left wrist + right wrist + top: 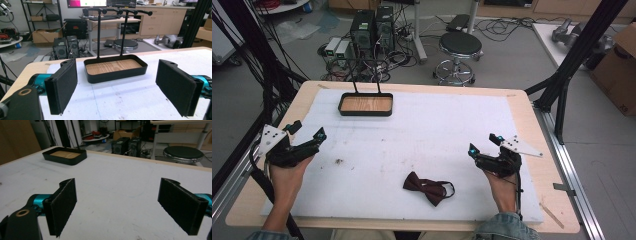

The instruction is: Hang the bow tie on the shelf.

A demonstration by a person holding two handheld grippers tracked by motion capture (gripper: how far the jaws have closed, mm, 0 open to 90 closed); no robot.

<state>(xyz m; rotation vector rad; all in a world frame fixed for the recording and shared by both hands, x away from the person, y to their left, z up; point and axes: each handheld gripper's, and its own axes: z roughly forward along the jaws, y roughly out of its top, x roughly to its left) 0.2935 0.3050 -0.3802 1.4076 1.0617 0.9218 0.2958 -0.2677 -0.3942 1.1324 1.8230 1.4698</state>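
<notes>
Both my left tool [307, 142] and right tool [484, 145] gape empty; grabbing the limp bow tie [428, 187] by its strap could leave it dangling.

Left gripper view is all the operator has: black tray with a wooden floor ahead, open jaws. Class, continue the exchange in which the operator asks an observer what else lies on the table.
Operator: Is anything on the table besides the tray?
Observer: Yes, a dark red bow tie lies near the table's near edge.
Operator: Which gripper is closer to it?
Observer: The right gripper; the bow tie lies beside it, towards the left gripper.
Operator: Is the right gripper holding anything?
Observer: No, its jaws stand open with nothing between them.
</notes>
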